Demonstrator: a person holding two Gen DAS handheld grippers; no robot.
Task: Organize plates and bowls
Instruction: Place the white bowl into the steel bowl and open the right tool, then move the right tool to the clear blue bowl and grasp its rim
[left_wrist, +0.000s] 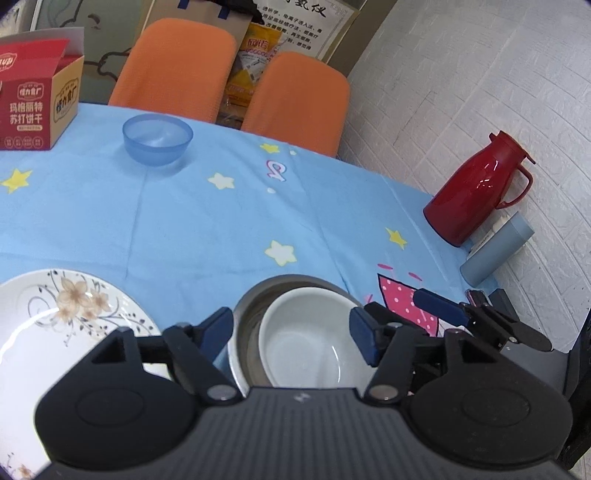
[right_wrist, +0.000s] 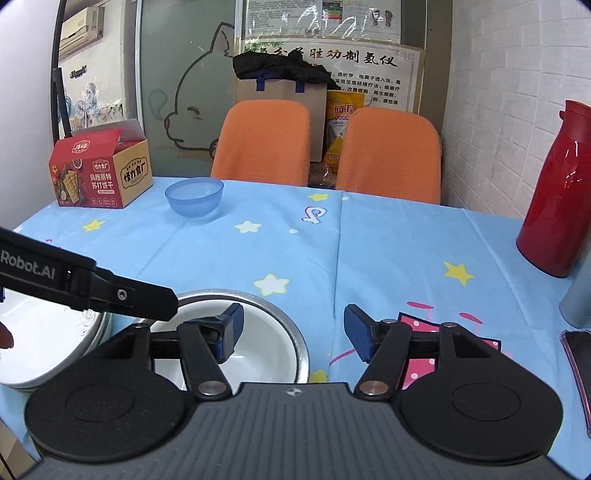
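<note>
A white bowl sits nested in a steel bowl on the blue star tablecloth. My left gripper is open over them, one pad outside the steel rim on the left and the other by the white bowl's right edge. A flowered white plate lies to the left. A blue plastic bowl stands far back. My right gripper is open wide and holds nothing. Its left finger hangs over the white bowl in the steel bowl, and its right finger is over the cloth. The blue bowl is far behind.
A red biscuit box stands at the back left. A red thermos and a grey-blue container stand by the brick wall on the right. Two orange chairs are behind the table. A phone lies at the right edge.
</note>
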